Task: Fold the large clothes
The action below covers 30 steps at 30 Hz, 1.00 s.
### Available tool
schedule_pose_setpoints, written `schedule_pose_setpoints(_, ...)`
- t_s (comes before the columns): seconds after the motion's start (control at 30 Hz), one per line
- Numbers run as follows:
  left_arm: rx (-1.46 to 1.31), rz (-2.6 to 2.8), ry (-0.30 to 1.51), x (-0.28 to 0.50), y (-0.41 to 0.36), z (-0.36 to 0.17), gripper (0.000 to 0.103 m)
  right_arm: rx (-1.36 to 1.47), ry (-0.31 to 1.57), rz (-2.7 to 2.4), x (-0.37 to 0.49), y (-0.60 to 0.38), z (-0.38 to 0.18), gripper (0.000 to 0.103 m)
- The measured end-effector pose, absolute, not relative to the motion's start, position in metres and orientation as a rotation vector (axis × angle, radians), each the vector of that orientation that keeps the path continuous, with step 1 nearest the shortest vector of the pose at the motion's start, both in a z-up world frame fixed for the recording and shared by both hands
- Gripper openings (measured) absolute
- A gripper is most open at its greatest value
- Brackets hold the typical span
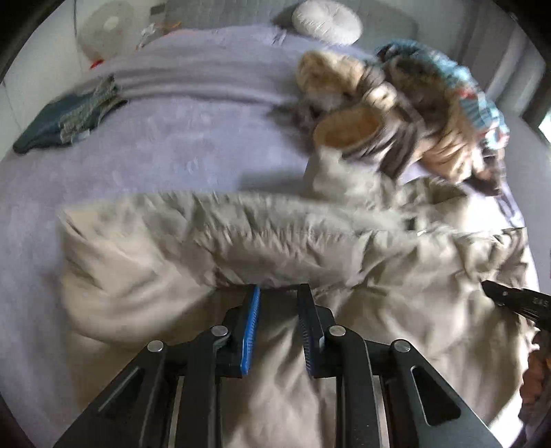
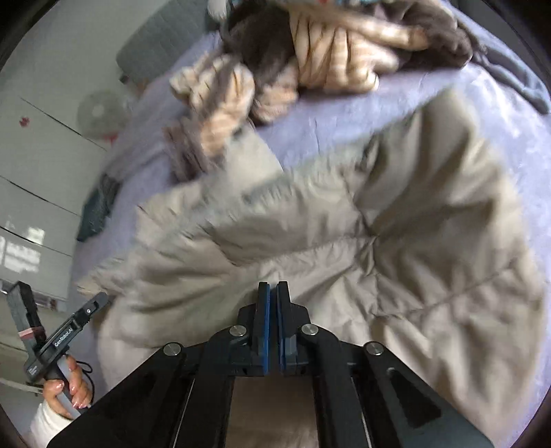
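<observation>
You are looking down over a bed covered by a lavender fleece blanket [image 1: 179,144], and a bulky grey-beige padded coat [image 1: 310,241] lies crumpled across the near half of it, blurred by motion in both views. In the left wrist view, your left tool [image 1: 278,293] sits just over the coat's near edge with its blue-padded fingers [image 1: 253,310] spread apart and nothing between them; the coat's lower part runs under the tool body and is cut off by the frame. At the right edge of that view, the black tip of your right tool [image 1: 496,293] pokes in against the coat, mostly out of frame.

In the right wrist view, your right tool [image 2: 272,293] has its two fingers pressed together with only a thin slit between the blue pads; whether a fold of coat fabric is caught there cannot be made out, since the tips sit right against the quilted surface. Your left hand [image 2: 69,389], with painted nails, grips the handle of the left tool at the lower left corner, beside the coat's edge.

Beyond the coat, a heap of tan-and-grey striped fleece clothes [image 1: 396,113] lies near the head of the bed, partly under a blue patterned garment [image 1: 465,86]. A folded dark teal garment [image 1: 65,120] rests well apart at the far left. A round white cushion [image 1: 327,20] and a white fan [image 1: 110,27] sit at the back, smeared and hard to read.
</observation>
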<state>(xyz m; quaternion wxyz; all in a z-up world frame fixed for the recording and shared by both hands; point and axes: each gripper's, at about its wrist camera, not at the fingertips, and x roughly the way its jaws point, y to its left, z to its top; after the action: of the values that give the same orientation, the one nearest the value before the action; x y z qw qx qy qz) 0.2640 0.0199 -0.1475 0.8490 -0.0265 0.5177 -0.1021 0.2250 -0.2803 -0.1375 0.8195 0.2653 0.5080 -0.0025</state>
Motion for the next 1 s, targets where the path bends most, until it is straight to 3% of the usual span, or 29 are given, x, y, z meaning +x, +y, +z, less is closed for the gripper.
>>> schedule_pose_setpoints(0.07, -0.042, -0.186, 1.073, 0.271, 0.012, -0.162, 0.026, 0.576, 1.074, -0.012, 0.230, -0.284, -0.151, 0.000)
schedule_pose_setpoints(0.23, -0.020, -0.149, 1.065, 0.302, 0.003, -0.173, 0.026, 0.619, 1.075, -0.011, 0.250, -0.299, -0.174, 0.000)
schedule_pose_setpoints(0.5, -0.032, 0.039, 1.030, 0.320, 0.076, -0.180, 0.026, 0.485, 1.017, -0.203, 0.252, -0.351, -0.140, 0.000)
schedule_pose_setpoints(0.63, -0.159, 0.044, 1.070, 0.328, 0.105, -0.204, 0.026, 0.668, 1.002, -0.372, 0.238, -0.406, -0.166, 0.000)
schedule_pose_setpoints(0.77, -0.104, 0.059, 1.069, 0.336, 0.095, -0.213, 0.026, 0.715, 0.984, -0.367, 0.238, -0.415, -0.185, 0.000)
schedule_pose_setpoints(1.0, -0.113, 0.066, 1.101, 0.324, 0.105, -0.181, 0.026, 0.644, 0.998, -0.391, 0.237, -0.404, -0.163, 0.003)
